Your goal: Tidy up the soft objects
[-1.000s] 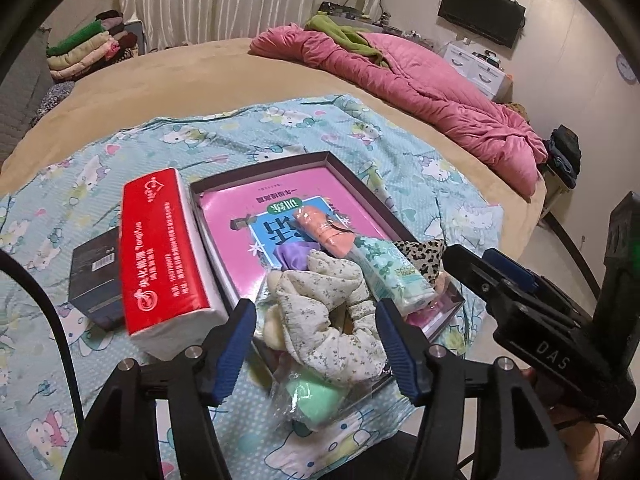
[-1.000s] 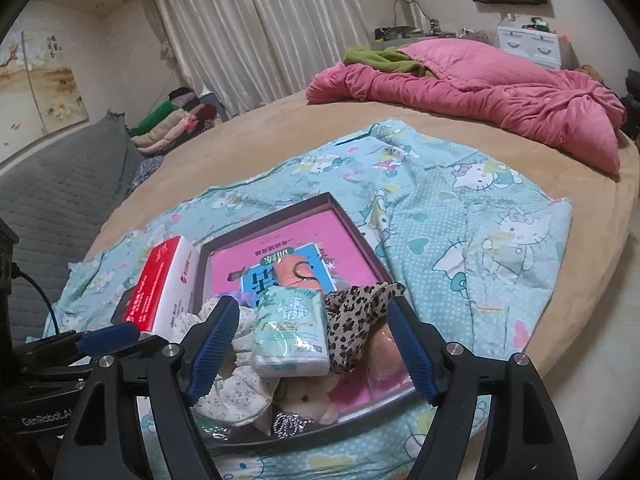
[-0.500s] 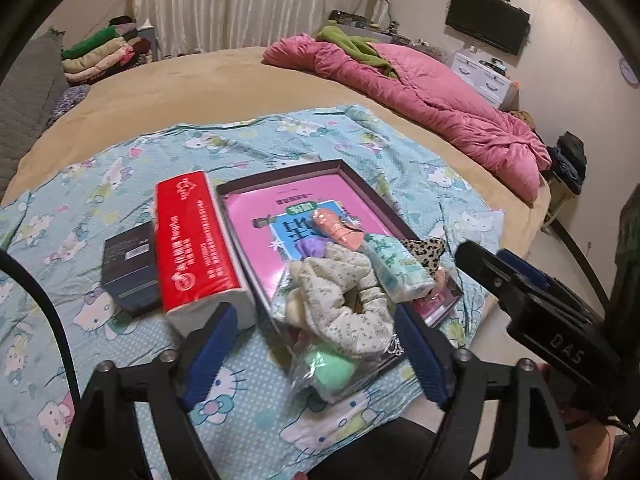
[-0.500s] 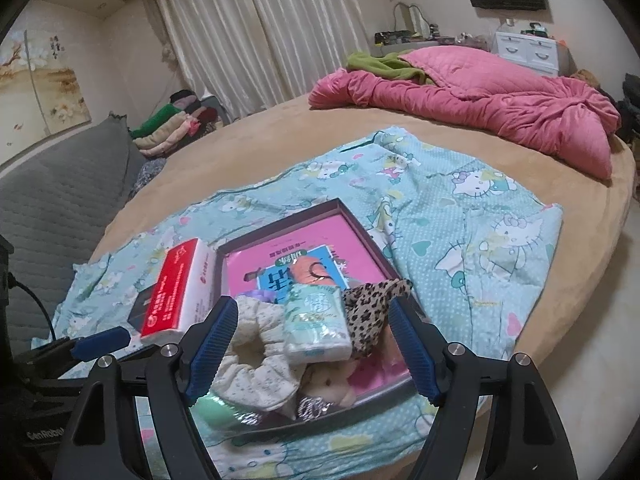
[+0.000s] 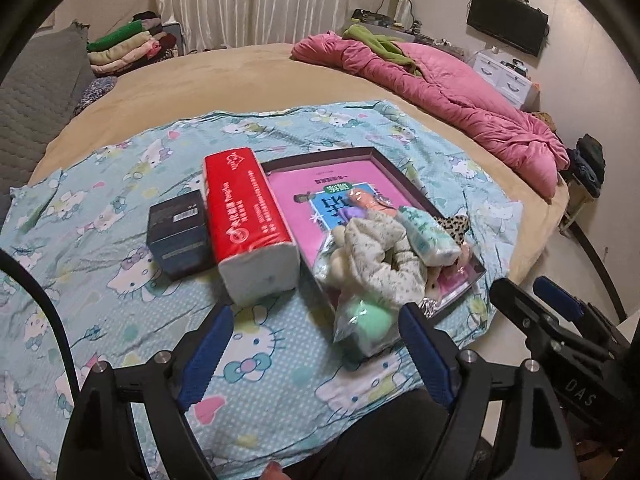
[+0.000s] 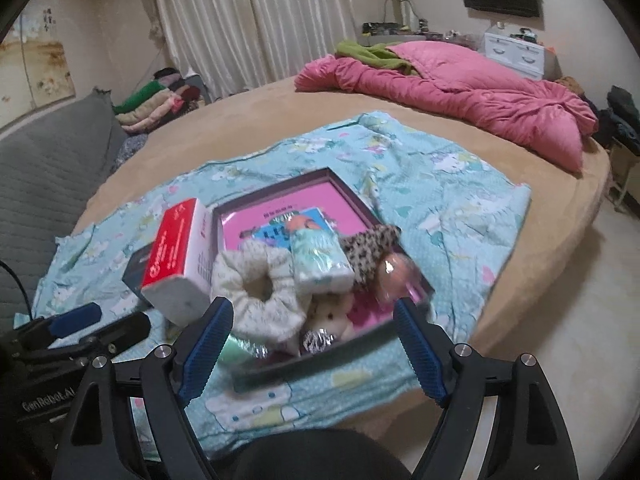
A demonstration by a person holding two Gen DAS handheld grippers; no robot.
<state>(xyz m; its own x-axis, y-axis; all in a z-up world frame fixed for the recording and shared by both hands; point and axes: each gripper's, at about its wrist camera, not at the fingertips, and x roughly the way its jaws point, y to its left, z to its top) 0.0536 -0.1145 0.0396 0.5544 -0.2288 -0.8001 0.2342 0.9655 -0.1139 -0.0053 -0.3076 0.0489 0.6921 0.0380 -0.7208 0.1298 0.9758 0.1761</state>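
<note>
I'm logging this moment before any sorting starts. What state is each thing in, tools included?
left tool: open, empty, held above the sheet.
right tool: open, empty.
tray: lidless, soft items heaped at its near end.
floral scrunchie: lying in the heap.
small tissue pack: sealed, on top of the heap.
red tissue pack: lying beside the tray.
dark box: closed, beside the red tissue pack.
</note>
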